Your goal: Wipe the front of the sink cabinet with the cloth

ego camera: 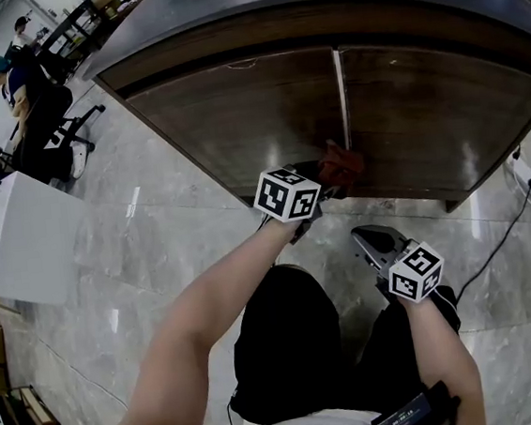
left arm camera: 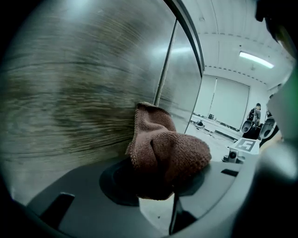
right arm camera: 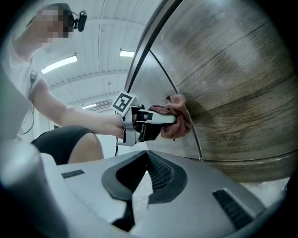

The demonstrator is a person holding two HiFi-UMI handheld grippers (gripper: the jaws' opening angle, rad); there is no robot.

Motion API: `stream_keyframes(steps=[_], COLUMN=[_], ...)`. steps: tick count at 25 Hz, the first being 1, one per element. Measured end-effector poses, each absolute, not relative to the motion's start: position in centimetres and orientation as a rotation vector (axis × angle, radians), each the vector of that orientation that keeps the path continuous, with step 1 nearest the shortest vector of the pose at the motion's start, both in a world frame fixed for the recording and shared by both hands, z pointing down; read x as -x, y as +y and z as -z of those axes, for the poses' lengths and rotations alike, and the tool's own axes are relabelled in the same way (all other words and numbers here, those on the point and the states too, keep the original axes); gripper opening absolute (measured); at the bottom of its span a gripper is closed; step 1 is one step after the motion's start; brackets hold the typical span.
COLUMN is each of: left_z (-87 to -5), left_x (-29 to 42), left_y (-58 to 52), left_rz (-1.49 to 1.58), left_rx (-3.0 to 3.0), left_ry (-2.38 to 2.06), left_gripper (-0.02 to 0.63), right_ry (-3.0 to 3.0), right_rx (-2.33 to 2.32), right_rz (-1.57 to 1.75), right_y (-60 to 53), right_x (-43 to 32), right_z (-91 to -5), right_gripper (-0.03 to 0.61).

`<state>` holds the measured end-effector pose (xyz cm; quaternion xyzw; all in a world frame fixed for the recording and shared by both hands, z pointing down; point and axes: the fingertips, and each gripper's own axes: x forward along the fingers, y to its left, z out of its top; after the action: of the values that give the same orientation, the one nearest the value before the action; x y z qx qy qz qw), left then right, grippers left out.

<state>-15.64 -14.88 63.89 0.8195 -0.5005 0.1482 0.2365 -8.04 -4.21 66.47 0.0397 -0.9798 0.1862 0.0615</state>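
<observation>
The sink cabinet has two dark wooden doors that meet at a thin vertical seam. My left gripper is shut on a bunched red-brown cloth and presses it against the doors low down, right at the seam. In the left gripper view the cloth bulges over the jaws against the wood. The right gripper view shows that cloth on the cabinet front, with the left gripper behind it. My right gripper hangs back near my knee, shut and holding nothing.
A black cable and a power strip lie on the marble floor by the cabinet's right corner. A white block stands at the left. People sit on chairs at the far left. My knees are below the grippers.
</observation>
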Motion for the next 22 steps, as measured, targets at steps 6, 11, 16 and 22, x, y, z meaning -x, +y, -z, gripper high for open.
stream_keyframes(steps=[6, 11, 16, 22], left_z=[-65.3, -66.1, -66.7, -67.5], left_x=[17.0, 20.7, 24.6, 29.6], left_y=[-15.1, -13.8, -12.1, -10.1], left_rz=[-0.386, -0.356, -0.374, -0.371], left_rx=[-2.190, -2.105, -2.043, -1.945], left_ry=[-1.397, -1.477, -1.598, -1.725], left_gripper=[0.140, 0.141, 0.141, 0.140], right_ry=[-2.943, -2.949, -2.938, -2.918], right_rx=[-0.122, -0.089, -0.058, -0.029], right_rz=[-0.587, -0.601, -0.611, -0.628], right_y=[-4.7, -4.4, -4.3, -4.1], right_x=[7.9, 8.5, 9.2, 10.1], right_z=[-67.6, -67.6, -68.2, -69.1], right_gripper=[0.012, 0.012, 0.012, 0.012])
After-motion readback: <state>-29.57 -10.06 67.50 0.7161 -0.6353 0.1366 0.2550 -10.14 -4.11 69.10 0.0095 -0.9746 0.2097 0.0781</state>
